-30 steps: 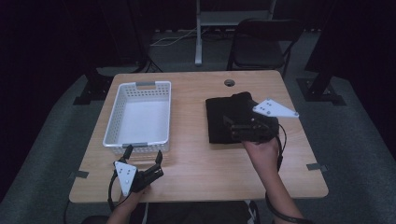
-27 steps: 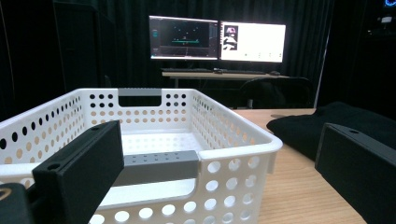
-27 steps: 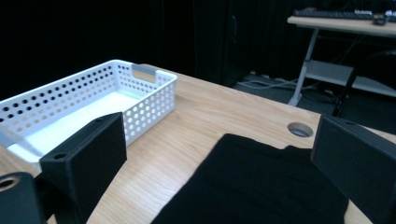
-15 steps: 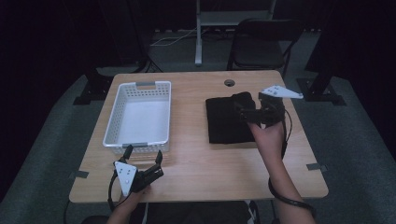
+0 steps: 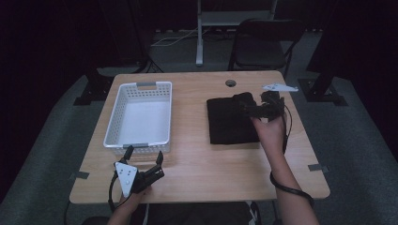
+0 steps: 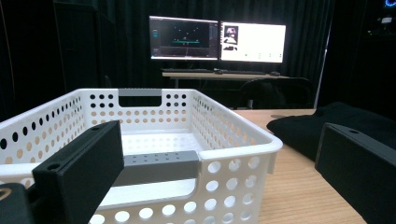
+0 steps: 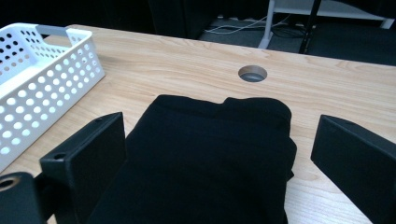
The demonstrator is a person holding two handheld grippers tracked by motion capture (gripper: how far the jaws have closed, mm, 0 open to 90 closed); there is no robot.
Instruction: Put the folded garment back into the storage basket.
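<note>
Right gripper poised over a folded black cloth on a light wooden surface.

Its two black fingers rise from the bottom edge, set wide apart, one at each side of the cloth, with the fabric lying between them. The cloth's far edge shows two rounded folds. Beyond it, a round grey cable hole sits in the wood. At the left edge stands a white perforated plastic basket with a grey handle, apart from the cloth. Past the far rim lie dark floor, cables and a white metal stand.
</note>
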